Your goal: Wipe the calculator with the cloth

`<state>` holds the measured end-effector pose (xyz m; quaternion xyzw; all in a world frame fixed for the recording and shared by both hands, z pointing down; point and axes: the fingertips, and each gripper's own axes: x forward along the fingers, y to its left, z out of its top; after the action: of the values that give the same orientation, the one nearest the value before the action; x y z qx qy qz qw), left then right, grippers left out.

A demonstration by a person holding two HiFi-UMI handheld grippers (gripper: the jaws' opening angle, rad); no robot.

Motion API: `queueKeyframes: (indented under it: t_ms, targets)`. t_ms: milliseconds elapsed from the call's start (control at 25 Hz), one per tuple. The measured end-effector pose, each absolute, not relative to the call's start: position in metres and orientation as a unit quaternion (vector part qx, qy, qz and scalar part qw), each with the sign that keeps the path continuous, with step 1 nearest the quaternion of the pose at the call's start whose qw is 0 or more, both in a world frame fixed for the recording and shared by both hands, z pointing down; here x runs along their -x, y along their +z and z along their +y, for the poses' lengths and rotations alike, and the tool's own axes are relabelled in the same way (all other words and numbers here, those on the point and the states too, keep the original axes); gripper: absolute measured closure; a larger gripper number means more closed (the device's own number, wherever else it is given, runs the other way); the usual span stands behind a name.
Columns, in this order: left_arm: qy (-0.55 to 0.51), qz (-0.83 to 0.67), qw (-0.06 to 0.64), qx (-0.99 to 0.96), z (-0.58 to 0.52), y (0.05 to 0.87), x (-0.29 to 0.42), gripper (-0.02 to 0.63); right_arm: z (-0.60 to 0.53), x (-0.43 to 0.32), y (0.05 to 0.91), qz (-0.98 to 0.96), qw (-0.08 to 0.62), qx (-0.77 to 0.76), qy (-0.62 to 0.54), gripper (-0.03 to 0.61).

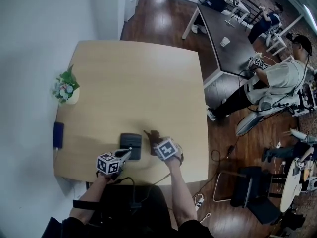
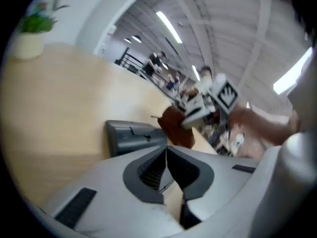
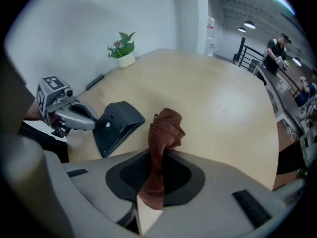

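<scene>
Brown cloth [image 3: 167, 125] — in right gripper [image 3: 158, 157]

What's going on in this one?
A person at a wooden table works with a gripper in each hand. The right gripper has its jaws shut on a bunched brown cloth, which sits just beside a dark calculator and is not on it. The left gripper, jaws shut and empty, sits at the calculator's near edge; I can't tell whether it touches. Wiping does not look under way yet.
</scene>
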<state>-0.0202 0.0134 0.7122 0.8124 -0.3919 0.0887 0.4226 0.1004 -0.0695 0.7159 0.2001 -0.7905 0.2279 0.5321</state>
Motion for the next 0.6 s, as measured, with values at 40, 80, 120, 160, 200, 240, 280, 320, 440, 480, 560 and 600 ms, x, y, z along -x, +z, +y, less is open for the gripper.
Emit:
queueKeyframes:
  t_ms: [40,80,120,160,200,240,280,320,440,480,560,600]
  targets:
    - [0.013,-0.403,0.457,-0.793,0.012,0.700,0.041,0.594,-0.063,-0.100,0.707,-0.797,0.517,-0.208,0.232,0.512]
    - [-0.056,-0.413,0.486,-0.768,0.010,0.691,0.064,0.592,-0.056,-0.098,0.699,-0.804,0.502,-0.213,0.238,0.512]
    - [-0.110,-0.419,0.508,-0.745,0.009,0.687,0.086,0.566,-0.050,-0.096,0.692,-0.810,0.489,-0.216,0.242,0.512]
    - [-0.141,-0.420,0.522,-0.728,0.009,0.686,0.103,0.510,-0.044,-0.093,0.689,-0.813,0.481,-0.221,0.242,0.512]
    - [-0.149,-0.418,0.532,-0.722,0.010,0.689,0.113,0.491,-0.041,-0.091,0.688,-0.815,0.476,-0.227,0.241,0.512]
    - [-0.139,-0.412,0.539,-0.722,0.011,0.694,0.117,0.448,-0.038,-0.087,0.690,-0.816,0.472,-0.232,0.240,0.512]
    - [-0.121,-0.403,0.546,-0.724,0.010,0.698,0.115,0.364,-0.037,-0.083,0.692,-0.817,0.468,-0.237,0.241,0.512]
    - [-0.103,-0.395,0.555,-0.725,0.007,0.703,0.111,0.343,-0.036,-0.078,0.695,-0.817,0.466,-0.239,0.242,0.512]
    - [-0.064,-0.384,0.585,-0.711,-0.002,0.714,0.099,0.223,-0.032,-0.067,0.708,-0.810,0.475,-0.243,0.243,0.512]
    - [-0.057,-0.379,0.593,-0.708,-0.004,0.716,0.096,0.221,-0.030,-0.064,0.714,-0.806,0.482,-0.243,0.244,0.512]
    - [-0.046,-0.363,0.604,-0.708,-0.006,0.717,0.084,0.219,-0.024,-0.057,0.725,-0.802,0.491,-0.232,0.250,0.512]
    - [-0.044,-0.352,0.609,-0.710,-0.008,0.717,0.076,0.219,-0.023,-0.051,0.728,-0.804,0.492,-0.223,0.248,0.512]
